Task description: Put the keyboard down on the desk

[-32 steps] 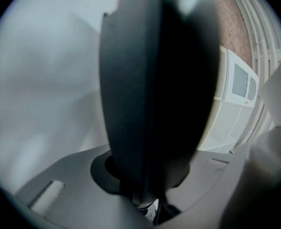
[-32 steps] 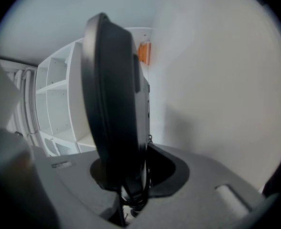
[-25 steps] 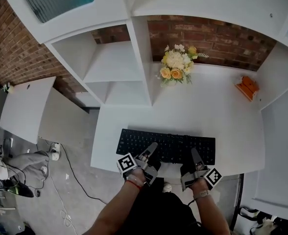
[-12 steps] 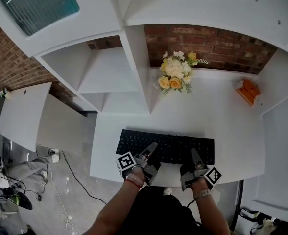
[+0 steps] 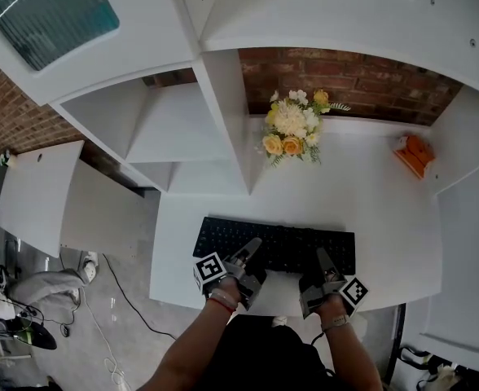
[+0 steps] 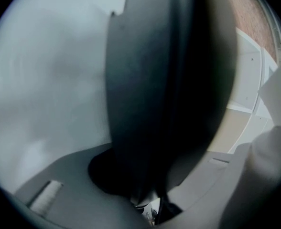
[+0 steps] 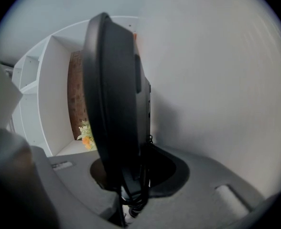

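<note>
A black keyboard lies flat along the near edge of the white desk. My left gripper holds its near left part. Its jaws are opening, and the keyboard is still between them. My right gripper is shut on the near right part. In the left gripper view the keyboard stands edge-on as a dark slab between the jaws of that gripper. The right gripper view shows the keyboard and its cable clamped in the right gripper.
A bouquet of yellow and white flowers stands at the back of the desk against the brick wall. A small orange object sits at the back right. White shelf compartments rise at the back left. The floor with cables lies to the left.
The head view has shifted slightly. The keyboard and both grippers stay at the desk's near edge.
</note>
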### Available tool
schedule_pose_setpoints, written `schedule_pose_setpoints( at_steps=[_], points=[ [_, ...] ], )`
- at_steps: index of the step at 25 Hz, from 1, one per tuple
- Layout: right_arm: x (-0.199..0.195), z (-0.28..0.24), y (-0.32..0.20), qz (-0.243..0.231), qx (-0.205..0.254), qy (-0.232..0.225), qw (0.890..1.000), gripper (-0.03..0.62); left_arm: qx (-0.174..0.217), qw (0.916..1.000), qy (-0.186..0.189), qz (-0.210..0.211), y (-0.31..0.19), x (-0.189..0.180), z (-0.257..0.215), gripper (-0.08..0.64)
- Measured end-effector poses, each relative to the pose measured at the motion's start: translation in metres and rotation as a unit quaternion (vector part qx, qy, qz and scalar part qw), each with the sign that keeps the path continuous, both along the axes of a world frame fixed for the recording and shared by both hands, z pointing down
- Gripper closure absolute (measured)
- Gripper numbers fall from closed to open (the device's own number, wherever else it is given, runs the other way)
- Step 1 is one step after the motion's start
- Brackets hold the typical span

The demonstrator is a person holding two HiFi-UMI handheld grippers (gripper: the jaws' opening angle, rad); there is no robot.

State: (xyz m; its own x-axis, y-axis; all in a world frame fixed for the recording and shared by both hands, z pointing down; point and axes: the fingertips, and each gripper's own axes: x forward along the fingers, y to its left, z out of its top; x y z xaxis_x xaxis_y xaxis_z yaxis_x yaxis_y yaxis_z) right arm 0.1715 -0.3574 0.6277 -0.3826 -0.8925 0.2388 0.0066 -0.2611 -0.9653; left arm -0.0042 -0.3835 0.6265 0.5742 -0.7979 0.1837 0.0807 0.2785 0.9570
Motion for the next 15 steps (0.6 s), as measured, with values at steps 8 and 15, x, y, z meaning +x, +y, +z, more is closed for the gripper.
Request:
schedule_pose_setpoints(
  at_steps=[8, 15],
  points=[
    [0.001, 0.004, -0.001, 0.011, -0.014, -0.017, 1.0, 0.515, -0.008, 0.9999, 0.005, 0.006, -0.001, 0.002, 0.0, 0.454],
    [0.003, 0.003, -0.003, 0.023, -0.036, -0.033, 0.999, 0.514, 0.084, 0.9924, 0.008, 0.089, 0.012, 0.015, -0.031, 0.31]
  ],
)
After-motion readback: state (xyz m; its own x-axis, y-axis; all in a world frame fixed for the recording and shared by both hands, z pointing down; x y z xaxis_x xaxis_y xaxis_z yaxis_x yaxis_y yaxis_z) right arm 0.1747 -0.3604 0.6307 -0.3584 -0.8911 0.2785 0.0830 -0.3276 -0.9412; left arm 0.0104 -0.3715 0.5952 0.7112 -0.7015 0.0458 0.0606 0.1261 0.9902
